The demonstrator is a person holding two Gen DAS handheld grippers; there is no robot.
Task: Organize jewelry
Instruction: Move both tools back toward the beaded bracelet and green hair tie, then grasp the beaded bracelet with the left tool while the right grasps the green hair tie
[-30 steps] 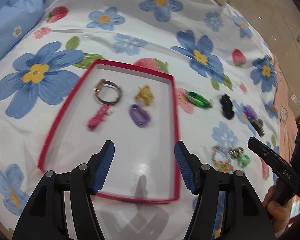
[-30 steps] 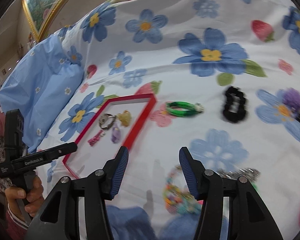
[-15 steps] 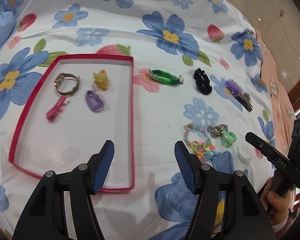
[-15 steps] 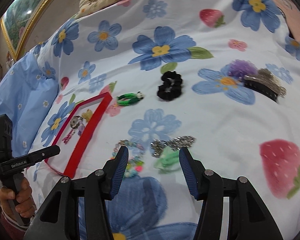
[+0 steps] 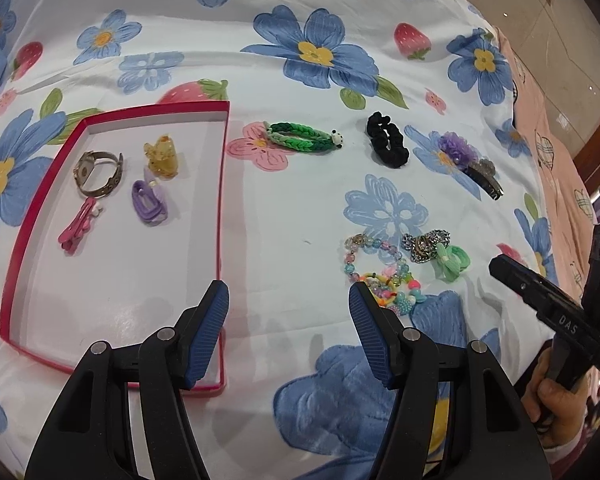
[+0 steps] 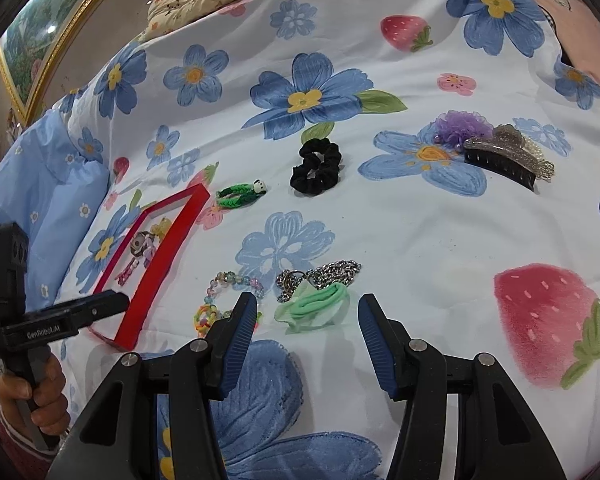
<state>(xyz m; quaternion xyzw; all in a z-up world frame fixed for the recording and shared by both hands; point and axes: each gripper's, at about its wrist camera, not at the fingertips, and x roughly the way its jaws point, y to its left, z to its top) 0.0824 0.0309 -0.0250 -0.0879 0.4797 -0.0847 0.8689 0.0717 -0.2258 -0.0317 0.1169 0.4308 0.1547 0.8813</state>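
Jewelry lies loose on the floral sheet, and the right gripper [image 6: 306,326] hovers with jaws spread wide, the green bow tie [image 6: 315,307] and silver chain [image 6: 320,272] just ahead between them, probably the next pick. The left gripper [image 5: 288,308], jaws spread and empty, waits with the red tray [image 5: 220,208] ahead of its left jaw, four pieces already inside.

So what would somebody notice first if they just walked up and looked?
Probably the red tray on the flowery bedsheet, with a watch and small clips inside. Next, the jewelry lying loose on the sheet beside it, like the black scrunchie and the green bow right in front of the open right hand-held gripper.
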